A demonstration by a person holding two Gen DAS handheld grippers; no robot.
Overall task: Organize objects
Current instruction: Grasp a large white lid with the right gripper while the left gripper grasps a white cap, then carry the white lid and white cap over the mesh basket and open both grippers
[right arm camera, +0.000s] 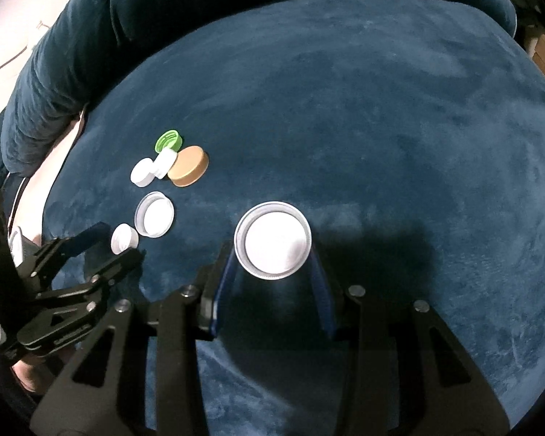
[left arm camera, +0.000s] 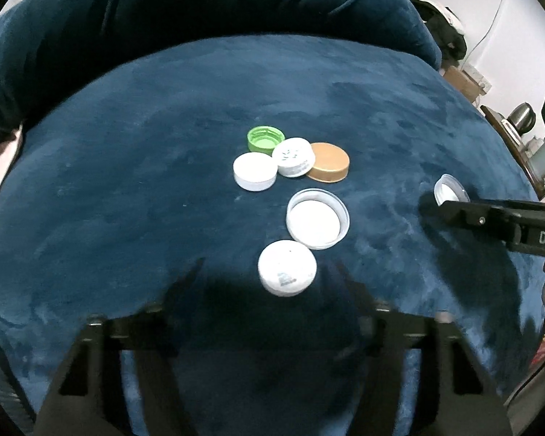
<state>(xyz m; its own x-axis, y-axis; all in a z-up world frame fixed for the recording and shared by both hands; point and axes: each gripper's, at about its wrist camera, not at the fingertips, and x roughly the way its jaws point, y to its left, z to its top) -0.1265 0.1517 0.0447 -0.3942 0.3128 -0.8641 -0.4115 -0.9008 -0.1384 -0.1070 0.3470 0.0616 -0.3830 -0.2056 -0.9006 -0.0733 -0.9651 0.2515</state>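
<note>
Right gripper (right arm camera: 274, 250) is clamping an upturned white lid (right arm camera: 273, 243) on the blue velvet cushion (right arm camera: 381, 127); left gripper (left arm camera: 267, 272) is straddling a small white cap (left arm camera: 287, 268), grip unclear. Next: carrying both to the cap cluster (left arm camera: 290, 158).

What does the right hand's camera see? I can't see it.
The right gripper pinches an upturned white lid over a blue velvet cushion. To its left lie more lids: white ones, a gold one, a green one.
</note>
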